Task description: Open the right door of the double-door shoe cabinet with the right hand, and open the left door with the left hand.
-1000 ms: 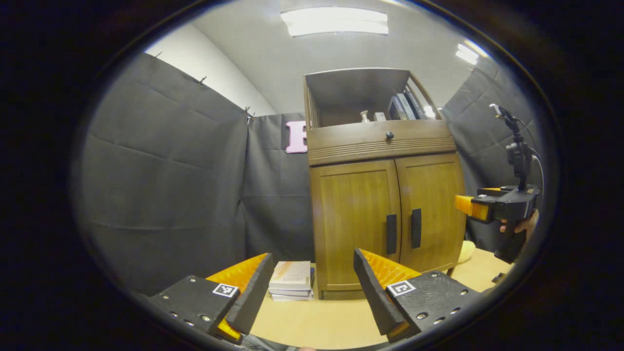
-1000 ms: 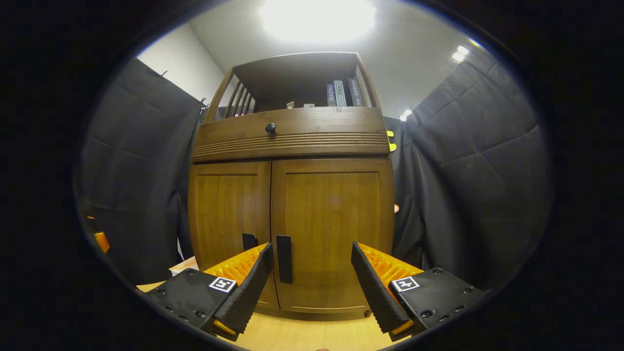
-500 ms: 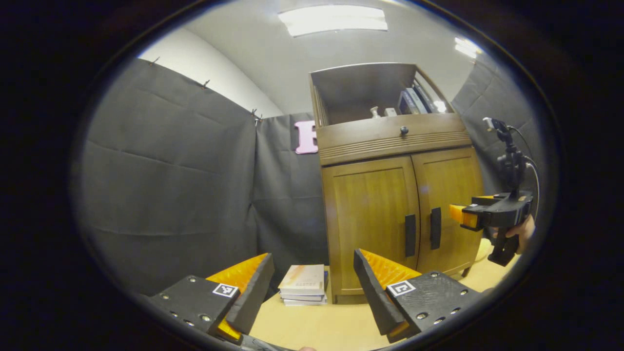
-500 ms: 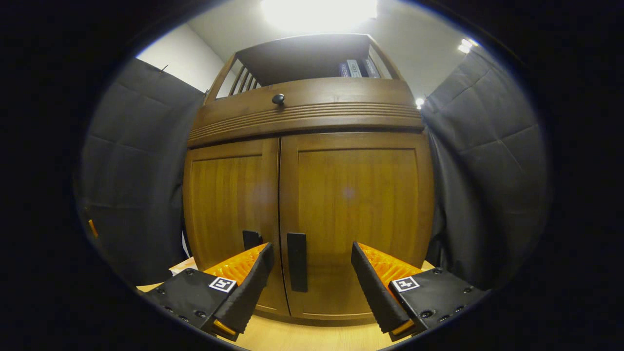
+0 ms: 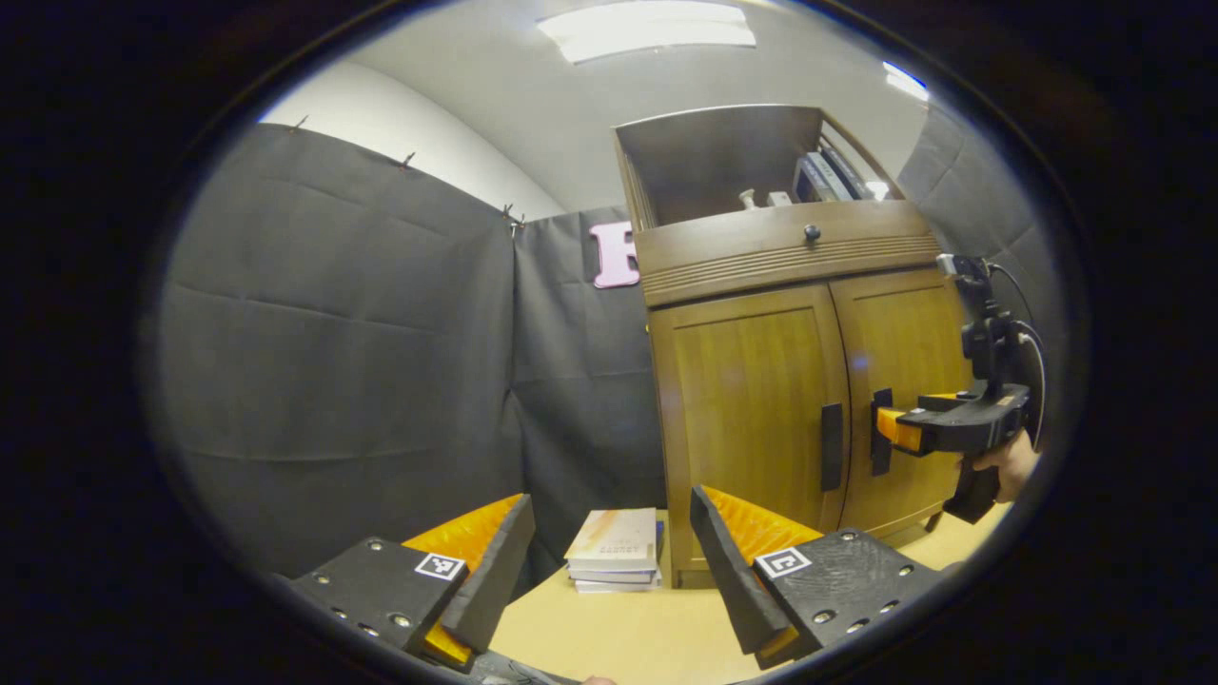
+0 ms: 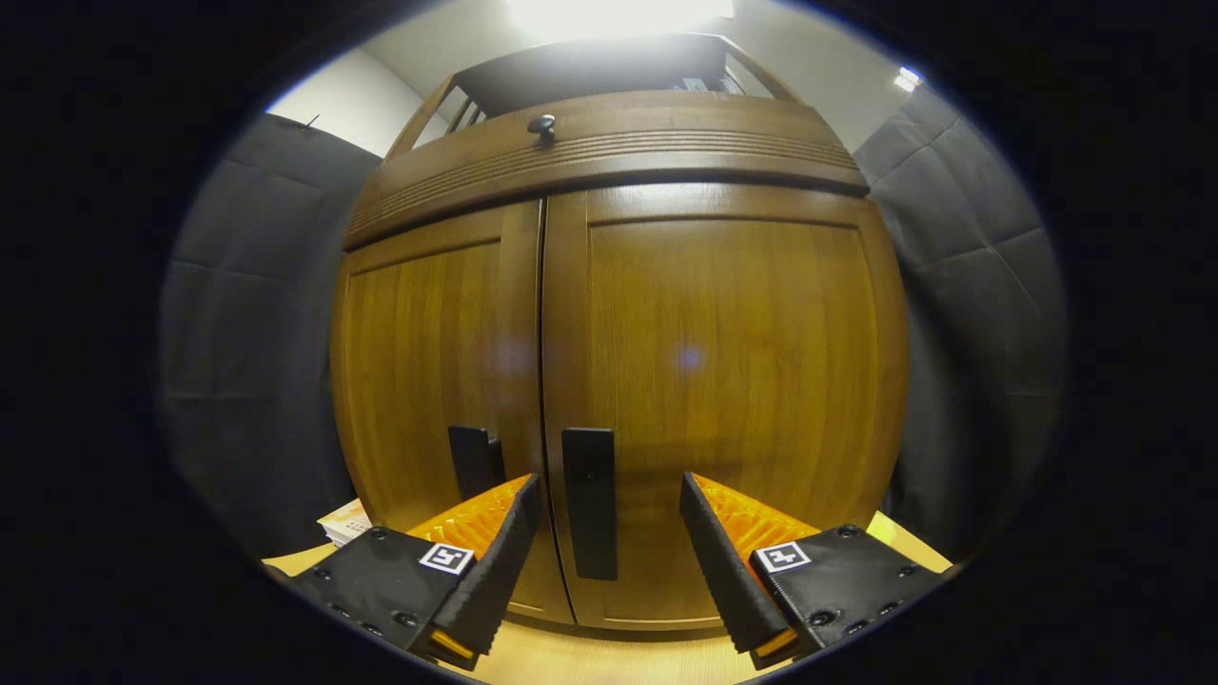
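Black cloth walls, hanging in soft folds, close the booth around a pale wooden table (image 5: 618, 637) on which the shoe cabinet (image 5: 790, 257) stands. Going from the left in the left gripper view, the left gripper (image 5: 609, 561) waits low over the table with its fingers spread wide and nothing between them, well apart from the cabinet, I think because its turn comes second. Just beside it lies a small stack of books (image 5: 614, 552), flat against the cabinet's foot. Next comes the left door (image 5: 752, 419), then the right door (image 6: 723, 381); both are shut, of smooth brown wood with vertical grain, each with a flat dark bar handle near the middle seam. In the right gripper view, the right gripper (image 6: 609, 547) is open, and the right door handle (image 6: 590, 499) stands between its ribbed fingers, which do not seem to press on it yet.
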Available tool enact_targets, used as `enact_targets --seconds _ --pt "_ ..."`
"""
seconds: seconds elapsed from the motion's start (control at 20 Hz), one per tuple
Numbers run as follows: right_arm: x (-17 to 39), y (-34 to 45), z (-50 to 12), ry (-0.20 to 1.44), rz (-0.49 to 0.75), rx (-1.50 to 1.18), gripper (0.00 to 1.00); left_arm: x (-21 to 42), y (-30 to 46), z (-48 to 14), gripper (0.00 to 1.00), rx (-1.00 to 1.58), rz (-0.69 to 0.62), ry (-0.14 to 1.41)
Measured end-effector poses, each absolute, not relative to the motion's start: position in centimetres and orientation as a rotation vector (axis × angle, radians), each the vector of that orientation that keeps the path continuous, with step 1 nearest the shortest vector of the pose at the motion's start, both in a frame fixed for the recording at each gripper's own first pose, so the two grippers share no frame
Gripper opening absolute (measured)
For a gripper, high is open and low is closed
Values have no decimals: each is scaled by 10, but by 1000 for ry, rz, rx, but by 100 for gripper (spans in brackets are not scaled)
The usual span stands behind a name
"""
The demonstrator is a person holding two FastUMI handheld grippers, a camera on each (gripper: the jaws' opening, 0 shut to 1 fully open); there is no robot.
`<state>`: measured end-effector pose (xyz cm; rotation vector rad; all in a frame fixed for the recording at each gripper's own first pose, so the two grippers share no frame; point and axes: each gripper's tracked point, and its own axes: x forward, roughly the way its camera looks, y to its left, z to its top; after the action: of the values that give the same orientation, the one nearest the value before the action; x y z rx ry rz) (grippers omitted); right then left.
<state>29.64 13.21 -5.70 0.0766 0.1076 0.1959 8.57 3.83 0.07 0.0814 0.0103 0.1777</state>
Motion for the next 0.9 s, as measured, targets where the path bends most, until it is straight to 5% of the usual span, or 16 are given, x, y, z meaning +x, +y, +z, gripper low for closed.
enact_targets --seconds 0.05,0.25,0.45,0.55,0.65,0.75,0.9 --pt "301 135 -63 118 196 74 87 85 39 0 96 84 184 13" --pt "313 140 -76 155 197 72 92 81 42 2 96 90 213 23" --pt "325 149 -88 158 205 57 66 76 46 7 96 100 244 28" --pt "328 151 -96 179 201 47 42 74 46 9 96 101 252 31" --pt "330 154 -95 178 189 47 41 74 46 7 96 100 258 40" --pt "332 154 -96 176 187 39 20 71 46 7 96 92 260 44" --pt "327 154 -97 206 195 56 11 73 46 7 96 85 253 40"
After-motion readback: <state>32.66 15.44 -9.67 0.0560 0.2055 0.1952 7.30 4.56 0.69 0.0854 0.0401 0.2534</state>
